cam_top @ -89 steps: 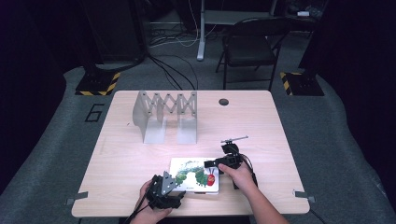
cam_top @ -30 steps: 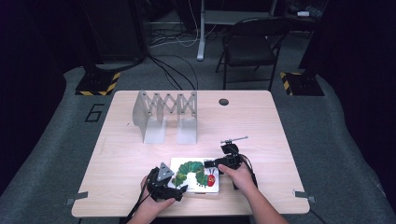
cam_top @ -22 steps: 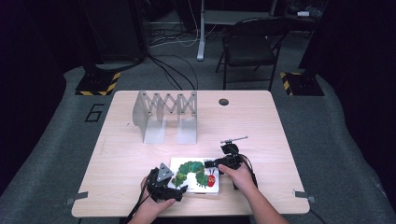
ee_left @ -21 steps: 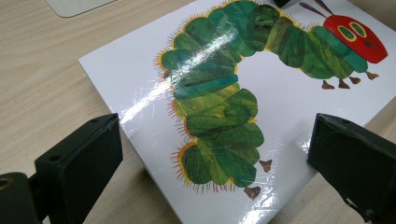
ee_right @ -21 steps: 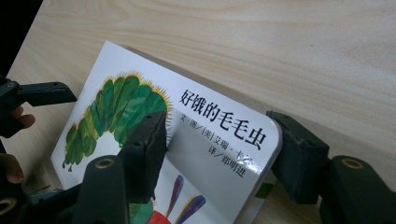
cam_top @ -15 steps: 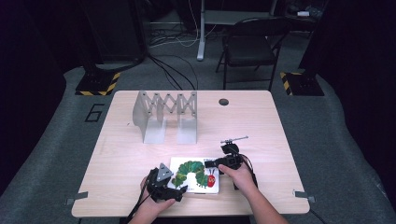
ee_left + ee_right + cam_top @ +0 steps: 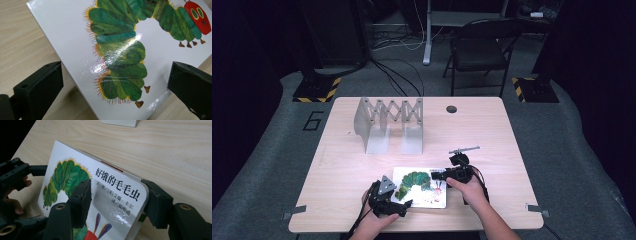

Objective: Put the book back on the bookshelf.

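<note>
A white picture book (image 7: 419,186) with a green caterpillar on its cover lies near the table's front edge. My right gripper (image 7: 435,176) is shut on the book's right end. In the right gripper view one jaw presses on the cover (image 7: 117,187) and the other sits behind the rounded corner, right gripper (image 7: 117,200). That end is tilted up off the wood. My left gripper (image 7: 406,202) is at the book's near left corner. It is open, left gripper (image 7: 112,85), with both jaws wide apart and the cover (image 7: 75,37) between and beyond them.
A grey folding accordion rack (image 7: 389,120) stands at the back left of the table (image 7: 492,130). A dark round cap (image 7: 451,109) lies at the back middle, and a thin metal rod (image 7: 463,149) just behind my right hand. A folding chair (image 7: 482,50) stands beyond the table.
Since three seconds ago my left gripper has turned and shifted slightly at the book's left corner. Over the last second both grippers and the book have hardly moved.
</note>
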`<action>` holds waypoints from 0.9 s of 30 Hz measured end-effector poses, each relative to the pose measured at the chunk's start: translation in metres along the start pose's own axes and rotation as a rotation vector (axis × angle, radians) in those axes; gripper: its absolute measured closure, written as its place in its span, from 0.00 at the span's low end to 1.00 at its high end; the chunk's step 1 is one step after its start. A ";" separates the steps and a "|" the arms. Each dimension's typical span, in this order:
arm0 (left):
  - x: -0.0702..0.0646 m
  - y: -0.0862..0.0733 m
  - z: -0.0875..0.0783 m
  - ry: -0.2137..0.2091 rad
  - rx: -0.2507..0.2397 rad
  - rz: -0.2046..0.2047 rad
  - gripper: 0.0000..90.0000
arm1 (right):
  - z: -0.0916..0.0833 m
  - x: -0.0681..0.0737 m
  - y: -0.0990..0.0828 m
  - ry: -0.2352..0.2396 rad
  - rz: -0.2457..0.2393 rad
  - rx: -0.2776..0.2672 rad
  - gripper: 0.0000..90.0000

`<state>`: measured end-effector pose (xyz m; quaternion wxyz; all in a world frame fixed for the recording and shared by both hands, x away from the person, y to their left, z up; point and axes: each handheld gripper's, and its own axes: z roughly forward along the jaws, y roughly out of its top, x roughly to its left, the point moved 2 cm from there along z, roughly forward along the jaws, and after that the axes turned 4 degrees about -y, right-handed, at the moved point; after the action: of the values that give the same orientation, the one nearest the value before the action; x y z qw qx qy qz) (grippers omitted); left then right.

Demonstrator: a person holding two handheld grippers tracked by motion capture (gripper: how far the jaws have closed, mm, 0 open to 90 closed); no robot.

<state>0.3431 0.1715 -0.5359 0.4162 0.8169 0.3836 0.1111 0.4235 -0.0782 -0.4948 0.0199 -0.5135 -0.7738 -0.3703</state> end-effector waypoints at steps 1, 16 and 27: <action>0.000 0.000 0.000 0.000 0.000 0.000 0.00 | -0.001 0.001 0.000 0.002 0.003 -0.003 0.48; 0.001 -0.001 0.000 -0.025 0.017 0.010 0.00 | -0.013 0.010 -0.001 0.006 -0.025 -0.035 0.50; 0.001 0.000 0.000 -0.030 0.024 0.023 0.00 | -0.020 0.016 -0.002 0.012 -0.038 -0.053 0.51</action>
<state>0.3440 0.1725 -0.5366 0.4109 0.8277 0.3691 0.0992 0.4072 -0.0782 -0.4748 0.0040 -0.4968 -0.7733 -0.3940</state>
